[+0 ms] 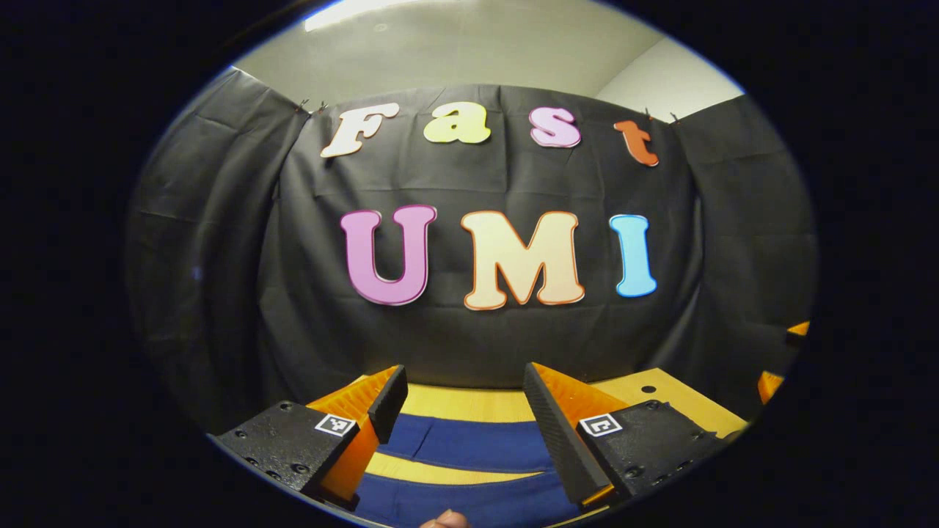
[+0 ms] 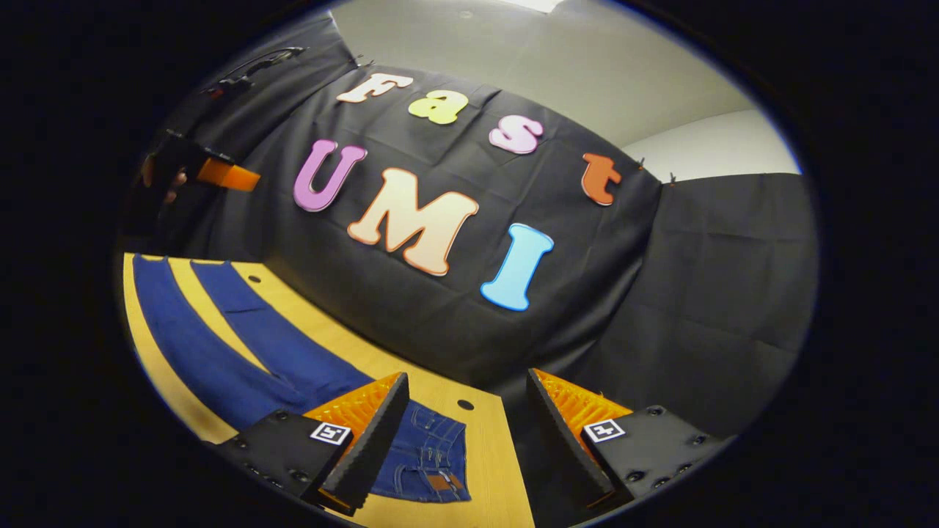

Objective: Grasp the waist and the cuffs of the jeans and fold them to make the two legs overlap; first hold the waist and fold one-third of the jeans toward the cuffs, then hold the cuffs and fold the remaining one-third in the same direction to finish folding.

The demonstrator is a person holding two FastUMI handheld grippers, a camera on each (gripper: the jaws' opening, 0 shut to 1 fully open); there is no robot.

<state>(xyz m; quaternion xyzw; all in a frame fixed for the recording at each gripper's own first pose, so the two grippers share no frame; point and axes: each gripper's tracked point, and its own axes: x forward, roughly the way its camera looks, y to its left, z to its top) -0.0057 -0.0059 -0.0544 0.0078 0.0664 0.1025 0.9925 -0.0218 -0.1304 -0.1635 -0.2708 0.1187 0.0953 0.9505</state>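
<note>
Blue jeans (image 2: 242, 345) lie flat and unfolded on the wooden table (image 2: 491, 469), the two legs spread apart with a strip of wood between them. The waist (image 2: 433, 462) with its brown patch sits near my right gripper (image 2: 462, 425), which hovers open above it with nothing between its fingers. In the left gripper view, the two legs (image 1: 469, 444) cross the table below my left gripper (image 1: 466, 411), also open and holding nothing. The left gripper (image 2: 213, 172) shows far off in the right gripper view, held by a hand above the cuff end.
The black cloth wall hangs close behind the table's far edge. Small round holes (image 2: 465, 404) mark the tabletop. A fingertip (image 1: 445, 520) pokes in at the bottom of the left gripper view. The other gripper's edge (image 1: 777, 381) shows at the far right there.
</note>
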